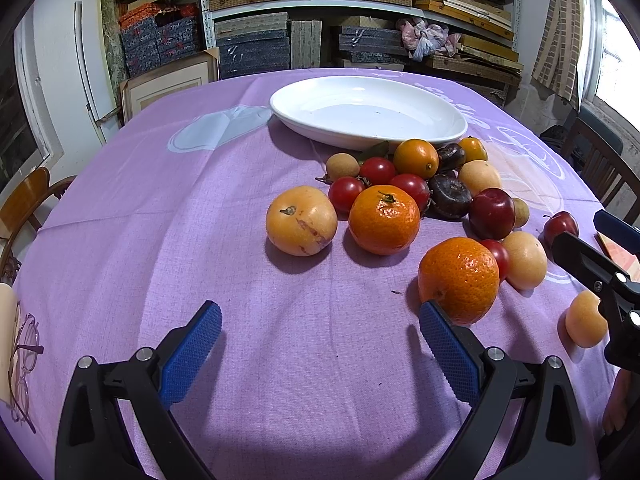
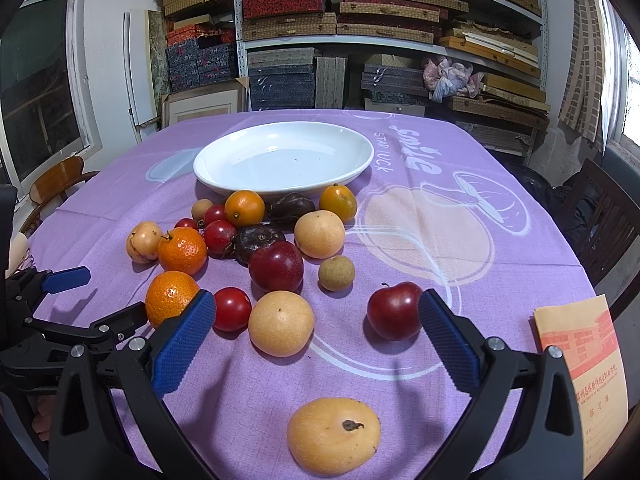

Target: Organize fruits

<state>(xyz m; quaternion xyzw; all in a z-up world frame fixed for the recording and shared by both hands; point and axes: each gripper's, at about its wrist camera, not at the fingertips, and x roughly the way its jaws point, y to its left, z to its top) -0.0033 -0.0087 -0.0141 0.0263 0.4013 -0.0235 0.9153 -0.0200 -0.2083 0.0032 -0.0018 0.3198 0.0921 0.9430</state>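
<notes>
1. Left gripper (image 1: 320, 356) hovers wide open and holds nothing; a mandarin (image 1: 459, 280) sits just beside its right finger, possibly touching.
2. The fruit heap (image 2: 260, 240) lies in front of the white plate (image 2: 224, 152).
3. Right gripper (image 2: 316, 344) gapes empty, with a pale yellow fruit (image 2: 334, 435) between its fingers and a booklet (image 2: 580, 364) to the right.

bright daylight from the right-hand window (image 1: 616, 52) — soft shadows fall left, sharp focus, fisheye bending with dark corners.
</notes>
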